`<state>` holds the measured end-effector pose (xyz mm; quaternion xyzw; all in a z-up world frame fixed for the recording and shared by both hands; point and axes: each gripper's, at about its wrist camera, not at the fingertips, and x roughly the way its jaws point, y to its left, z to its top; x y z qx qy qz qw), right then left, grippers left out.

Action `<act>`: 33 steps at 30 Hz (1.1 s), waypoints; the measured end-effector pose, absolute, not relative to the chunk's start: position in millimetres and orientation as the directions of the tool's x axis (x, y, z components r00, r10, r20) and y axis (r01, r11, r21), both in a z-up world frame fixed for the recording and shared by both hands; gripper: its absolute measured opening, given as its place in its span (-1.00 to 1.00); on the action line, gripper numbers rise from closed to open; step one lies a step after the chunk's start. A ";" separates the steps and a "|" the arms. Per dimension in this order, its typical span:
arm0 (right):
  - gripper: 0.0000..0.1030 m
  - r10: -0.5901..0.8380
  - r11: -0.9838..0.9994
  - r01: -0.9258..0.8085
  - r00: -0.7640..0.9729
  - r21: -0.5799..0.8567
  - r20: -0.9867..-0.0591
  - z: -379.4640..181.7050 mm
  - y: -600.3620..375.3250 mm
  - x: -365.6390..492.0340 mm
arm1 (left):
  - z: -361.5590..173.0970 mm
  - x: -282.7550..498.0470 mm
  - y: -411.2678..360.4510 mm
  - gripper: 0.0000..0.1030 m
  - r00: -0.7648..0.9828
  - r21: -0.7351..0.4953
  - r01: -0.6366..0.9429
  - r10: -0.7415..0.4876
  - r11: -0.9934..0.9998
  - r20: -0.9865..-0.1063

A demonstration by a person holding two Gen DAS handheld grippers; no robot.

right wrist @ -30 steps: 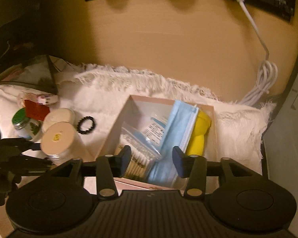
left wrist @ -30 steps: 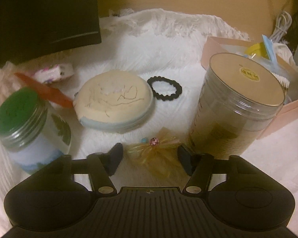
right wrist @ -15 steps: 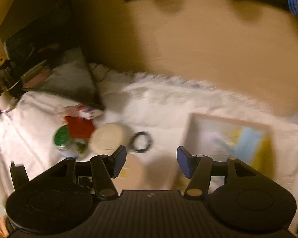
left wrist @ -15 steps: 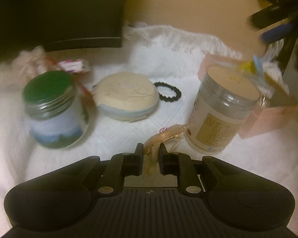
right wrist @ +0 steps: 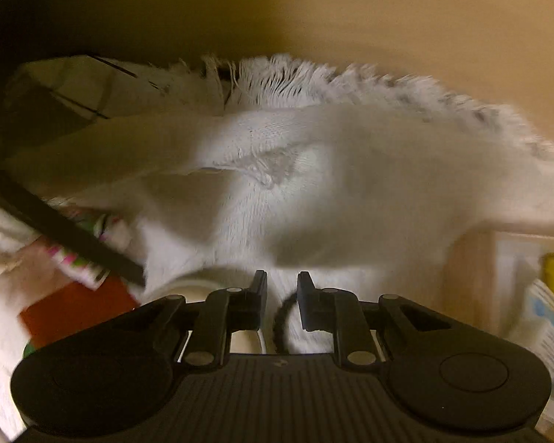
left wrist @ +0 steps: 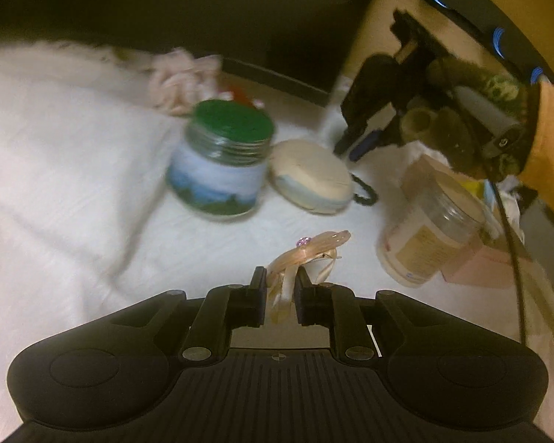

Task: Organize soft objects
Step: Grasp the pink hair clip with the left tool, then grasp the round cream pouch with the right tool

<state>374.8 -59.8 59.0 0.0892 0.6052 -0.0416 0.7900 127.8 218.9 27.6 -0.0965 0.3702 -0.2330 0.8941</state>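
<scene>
My left gripper (left wrist: 280,282) is shut on a pale pink ribbon bow (left wrist: 310,251) with a purple bead and holds it above the white cloth (left wrist: 74,170). My right gripper shows in the left wrist view (left wrist: 351,144), low over the black bead bracelet (left wrist: 363,190) beside the round cream puff (left wrist: 310,175). In the right wrist view the right gripper (right wrist: 281,289) has its jaws close together, with the black bracelet (right wrist: 282,317) between and below the fingers. Whether it grips the bracelet is unclear.
A green-lidded jar (left wrist: 221,170) and a clear tall canister (left wrist: 428,229) stand on the cloth. A pink box (left wrist: 487,262) with a yellow item and a blue mask sits at the right. A pink scrunchie (left wrist: 181,81) lies at the back. A red card (right wrist: 74,310) lies left.
My left gripper closed on the ribbon bow and lifted it. My right gripper moved left from over the pink box, dropped down to the black bracelet, and its jaws narrowed.
</scene>
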 end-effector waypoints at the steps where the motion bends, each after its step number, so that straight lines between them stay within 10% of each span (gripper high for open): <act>1: -0.67 0.064 0.981 0.164 0.237 0.105 -0.969 53.2 -57.6 378.8 | 26.8 128.3 224.3 -0.66 0.618 -0.354 0.332 -0.485 0.874 -0.619; 7: -0.68 0.205 0.971 -0.133 0.053 0.196 -0.977 61.5 -41.2 345.9 | 23.4 133.8 246.4 -0.66 0.621 -0.409 0.286 -0.493 0.866 -0.609; 11: 0.25 0.259 0.950 -0.207 0.114 0.232 -0.959 88.8 -42.2 323.9 | 17.2 145.1 240.2 -0.66 0.598 -0.476 0.277 -0.538 0.835 -0.594; 33: 0.23 0.380 0.923 -0.073 0.029 0.378 -0.924 83.8 -37.3 337.7 | -1.0 178.7 192.1 -0.75 0.528 -0.485 0.282 -0.556 0.828 -0.643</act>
